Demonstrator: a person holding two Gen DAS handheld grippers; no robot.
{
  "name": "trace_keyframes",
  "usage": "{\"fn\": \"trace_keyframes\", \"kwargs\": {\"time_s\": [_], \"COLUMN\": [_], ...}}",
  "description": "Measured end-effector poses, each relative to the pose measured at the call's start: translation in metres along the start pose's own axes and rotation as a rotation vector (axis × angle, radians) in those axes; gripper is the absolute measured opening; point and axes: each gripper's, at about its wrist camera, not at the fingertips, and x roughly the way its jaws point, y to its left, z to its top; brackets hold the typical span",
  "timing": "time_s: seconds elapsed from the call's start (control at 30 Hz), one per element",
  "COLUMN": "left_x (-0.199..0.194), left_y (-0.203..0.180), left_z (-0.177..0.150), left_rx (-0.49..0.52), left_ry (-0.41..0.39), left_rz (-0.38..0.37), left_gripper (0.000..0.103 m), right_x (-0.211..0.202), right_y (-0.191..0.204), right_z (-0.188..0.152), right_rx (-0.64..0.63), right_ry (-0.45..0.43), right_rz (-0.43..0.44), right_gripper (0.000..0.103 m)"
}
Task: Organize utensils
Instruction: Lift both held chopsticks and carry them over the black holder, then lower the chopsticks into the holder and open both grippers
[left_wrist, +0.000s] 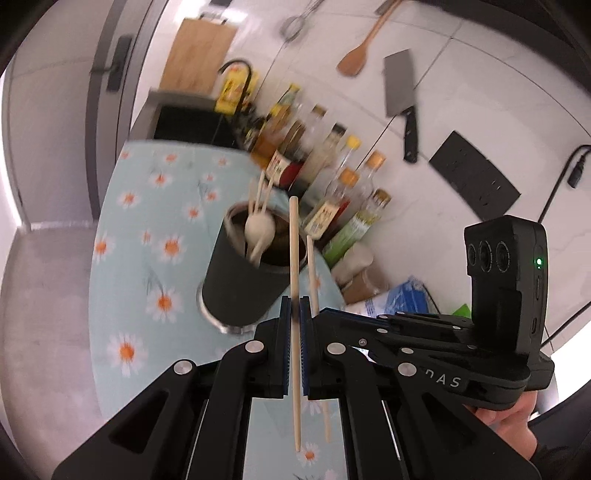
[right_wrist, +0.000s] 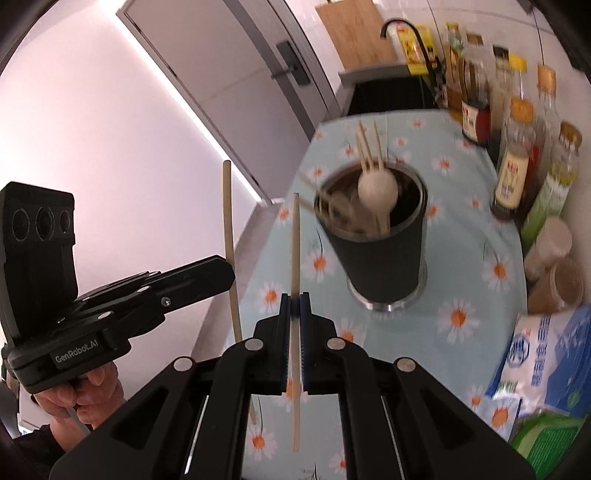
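Observation:
My left gripper (left_wrist: 294, 310) is shut on a pale wooden chopstick (left_wrist: 294, 251) that stands upright between the blue pads. My right gripper (right_wrist: 294, 306) is shut on a second chopstick (right_wrist: 295, 236), also upright. Each gripper shows in the other's view: the right gripper (left_wrist: 323, 312) just to the right, the left gripper (right_wrist: 231, 273) to the left with its chopstick (right_wrist: 227, 206). Beyond both stands a dark round utensil holder (left_wrist: 240, 284) (right_wrist: 384, 258) on the flowered tablecloth (left_wrist: 129, 229). It holds a white spoon (right_wrist: 377, 192) and several chopsticks. Both grippers hang above the table, short of the holder.
A row of sauce bottles (left_wrist: 332, 177) (right_wrist: 517, 166) lines the wall side, with jars (right_wrist: 554, 273) and bags (right_wrist: 546, 354) nearer. A sink (left_wrist: 192, 122) lies past the table. A cleaver (left_wrist: 400, 92), a wooden spatula (left_wrist: 356, 55) and a cutting board (left_wrist: 199, 55) are on the tiled wall.

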Motion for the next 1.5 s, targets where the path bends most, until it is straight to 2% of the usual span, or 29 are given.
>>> {"fn": "trace_keyframes", "kwargs": {"time_s": [0.33,0.57,0.63,0.77,0.9,1.03,1.17,1.5], "left_x": [-0.004,0.003,0.004,0.000,-0.006,-0.004,0.006,0.052], "left_y": [-0.009,-0.005,-0.005,-0.006,-0.009,-0.014,-0.015,0.002], "left_z": [0.049,0.080,0.087,0.096,0.103,0.103,0.099,0.072], "left_rx": [0.102,0.110,0.124,0.145,0.187,0.230,0.255,0.249], "left_ry": [-0.170,-0.226,-0.248,-0.313,-0.402,-0.452,-0.472,-0.406], "left_rz": [-0.058,-0.100,-0.095,-0.086,-0.053,-0.036,-0.032,-0.013], "left_gripper": [0.003,0.003,0.003,0.003,0.003,0.003,0.003,0.003], "right_x": [-0.027,-0.040,-0.045,-0.063,-0.073,-0.076,-0.068,-0.026], "right_y": [-0.011,-0.029,-0.033,-0.031,-0.028,-0.029,-0.036,-0.058], "right_z": [0.050,0.078,0.085,0.091,0.096,0.100,0.102,0.086], "right_rx": [-0.006,0.023,0.021,-0.040,-0.091,-0.123,-0.135,-0.111], "right_ry": [-0.208,-0.328,-0.367,-0.526,-0.622,-0.695,-0.716,-0.659], "right_rz": [0.032,0.041,0.045,0.046,0.009,-0.018,-0.025,-0.060], "right_gripper": [0.006,0.006,0.006,0.006,0.006,0.006,0.006,0.006]}}
